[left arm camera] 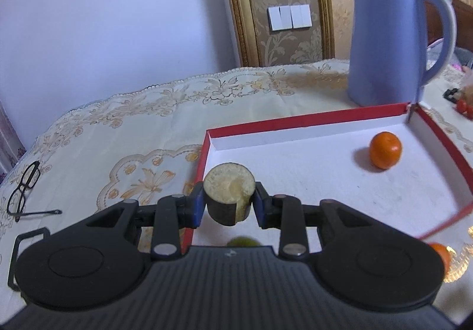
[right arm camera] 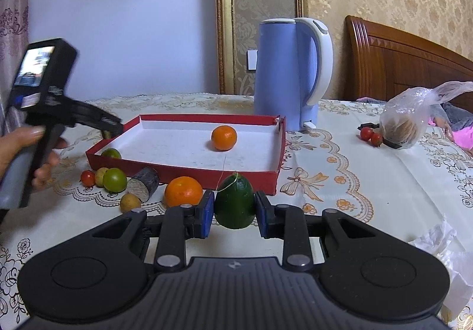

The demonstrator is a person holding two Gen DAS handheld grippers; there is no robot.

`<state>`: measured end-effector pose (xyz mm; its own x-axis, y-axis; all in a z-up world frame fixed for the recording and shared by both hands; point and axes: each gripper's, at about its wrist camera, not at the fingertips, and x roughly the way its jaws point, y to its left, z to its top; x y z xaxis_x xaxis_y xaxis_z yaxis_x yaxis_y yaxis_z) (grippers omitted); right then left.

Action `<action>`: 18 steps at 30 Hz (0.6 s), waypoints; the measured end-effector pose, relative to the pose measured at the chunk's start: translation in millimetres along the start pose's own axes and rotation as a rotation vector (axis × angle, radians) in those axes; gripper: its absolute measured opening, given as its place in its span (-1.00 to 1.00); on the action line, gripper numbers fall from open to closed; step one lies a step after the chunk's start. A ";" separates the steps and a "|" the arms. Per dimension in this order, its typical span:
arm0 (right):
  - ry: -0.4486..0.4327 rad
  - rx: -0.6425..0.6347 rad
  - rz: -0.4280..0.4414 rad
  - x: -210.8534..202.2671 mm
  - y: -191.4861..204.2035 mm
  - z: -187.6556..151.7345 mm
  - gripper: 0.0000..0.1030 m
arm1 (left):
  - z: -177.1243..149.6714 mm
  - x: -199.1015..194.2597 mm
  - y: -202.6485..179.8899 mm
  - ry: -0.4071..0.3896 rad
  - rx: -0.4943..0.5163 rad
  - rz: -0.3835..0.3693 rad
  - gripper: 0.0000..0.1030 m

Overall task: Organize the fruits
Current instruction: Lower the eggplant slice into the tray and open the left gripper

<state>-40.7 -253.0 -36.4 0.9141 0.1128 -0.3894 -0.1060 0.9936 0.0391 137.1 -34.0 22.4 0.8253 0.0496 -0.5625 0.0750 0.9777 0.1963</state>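
Note:
My left gripper [left arm camera: 228, 200] is shut on a short dark cylinder with a pale cut face [left arm camera: 229, 194], held above the near left corner of the red box [left arm camera: 307, 119]. An orange [left arm camera: 385, 149] lies inside the box. My right gripper [right arm camera: 233, 207] is shut on a dark green avocado-like fruit [right arm camera: 234, 202], in front of the red box [right arm camera: 183, 168]. The orange in the box [right arm camera: 224, 137] and a green fruit in its left corner [right arm camera: 111, 153] show here. The left gripper [right arm camera: 111, 126] is seen at the box's left edge.
In front of the box lie an orange [right arm camera: 183, 191], a second dark cylinder piece [right arm camera: 144, 183], green fruit [right arm camera: 114, 179], a small tomato [right arm camera: 87, 178] and a yellow fruit [right arm camera: 130, 202]. A blue kettle [right arm camera: 288, 72] stands behind. Plastic bag [right arm camera: 408, 123], tomatoes [right arm camera: 371, 134], glasses [left arm camera: 25, 188].

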 end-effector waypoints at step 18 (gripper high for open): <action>-0.006 0.011 -0.019 -8.8 -6.5 -0.2 -0.44 | 25.6 78.0 -23.4 0.117 0.014 0.027 -0.41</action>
<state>-48.1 -260.4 -33.4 0.9182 0.0937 -0.3849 -0.0842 0.9956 0.0415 214.1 -58.2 -5.5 0.7564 0.0998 -0.6465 0.0622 0.9728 0.2230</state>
